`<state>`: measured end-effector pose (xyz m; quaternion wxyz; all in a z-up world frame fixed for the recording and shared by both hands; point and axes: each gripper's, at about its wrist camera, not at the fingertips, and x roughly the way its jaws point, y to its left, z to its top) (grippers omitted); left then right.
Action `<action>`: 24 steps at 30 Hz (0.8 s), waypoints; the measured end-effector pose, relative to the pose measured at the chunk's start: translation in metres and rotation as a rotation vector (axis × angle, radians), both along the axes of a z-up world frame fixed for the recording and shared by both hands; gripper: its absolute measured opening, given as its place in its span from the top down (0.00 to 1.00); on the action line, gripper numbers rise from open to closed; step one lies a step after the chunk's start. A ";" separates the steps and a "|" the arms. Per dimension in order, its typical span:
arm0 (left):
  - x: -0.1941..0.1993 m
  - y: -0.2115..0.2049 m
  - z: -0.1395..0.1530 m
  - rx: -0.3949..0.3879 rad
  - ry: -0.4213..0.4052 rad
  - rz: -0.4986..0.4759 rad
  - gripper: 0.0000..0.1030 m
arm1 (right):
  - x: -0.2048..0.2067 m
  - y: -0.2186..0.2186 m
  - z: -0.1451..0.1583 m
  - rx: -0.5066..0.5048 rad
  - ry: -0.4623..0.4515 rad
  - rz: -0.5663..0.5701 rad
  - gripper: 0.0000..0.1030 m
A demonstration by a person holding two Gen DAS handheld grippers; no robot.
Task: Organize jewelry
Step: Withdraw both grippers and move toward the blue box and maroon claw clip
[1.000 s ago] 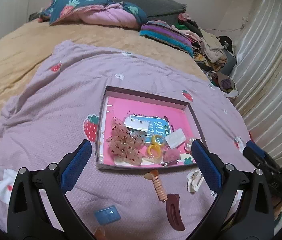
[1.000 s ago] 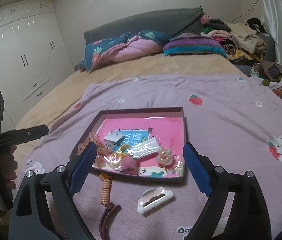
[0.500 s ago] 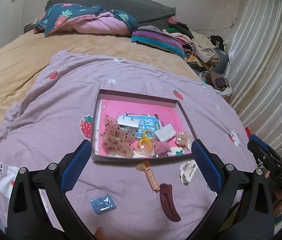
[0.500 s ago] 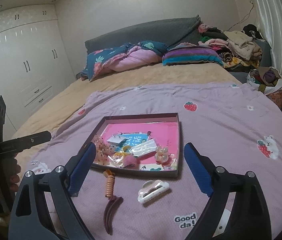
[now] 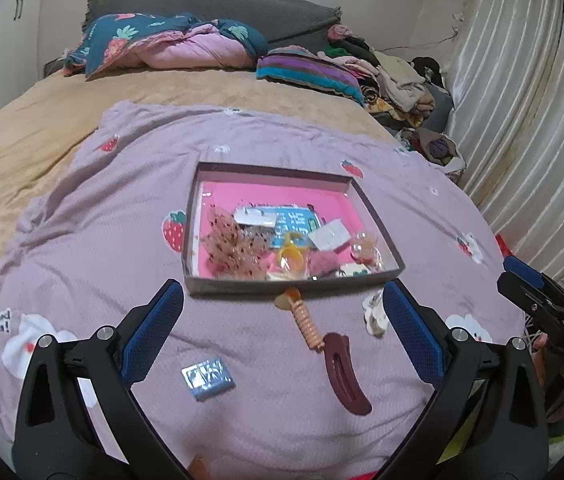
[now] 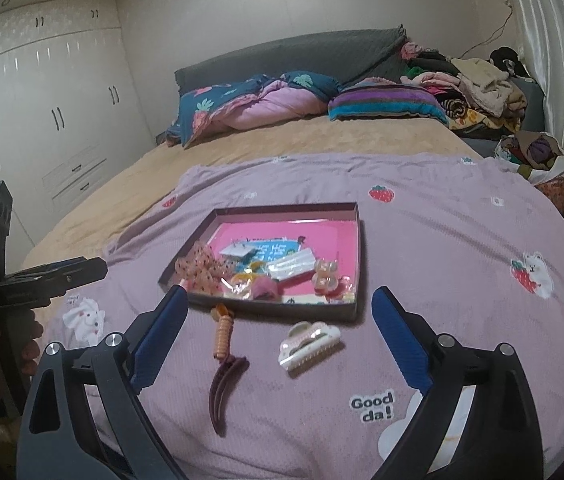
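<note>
Lying loose on the blanket [image 6: 461, 240], just in front of the tray [image 6: 355, 256], are a spiral tie [image 6: 222, 334], a maroon clip [image 6: 224, 384], a white claw clip [image 6: 309, 343] and a small packet [image 5: 208, 377]. Grabbing any of them risks pinching the soft fabric too. The tray already holds a jumble of trinkets. Left gripper [image 5: 282, 330] and right gripper [image 6: 278, 338] both hover splayed, holding nothing.

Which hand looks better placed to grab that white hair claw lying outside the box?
Probably right: the white claw lies between its open fingers. In the left view it sits beside one finger.
</note>
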<state>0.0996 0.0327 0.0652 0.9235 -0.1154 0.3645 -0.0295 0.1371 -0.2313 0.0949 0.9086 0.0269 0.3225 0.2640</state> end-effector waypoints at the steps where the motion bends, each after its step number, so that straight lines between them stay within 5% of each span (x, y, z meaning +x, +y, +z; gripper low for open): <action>1: -0.001 -0.001 -0.002 0.002 0.005 -0.003 0.09 | -0.002 0.001 -0.002 -0.002 0.003 0.005 0.10; 24: -0.031 0.005 -0.049 0.038 0.094 0.019 0.09 | -0.037 0.047 -0.038 -0.106 0.050 0.155 0.10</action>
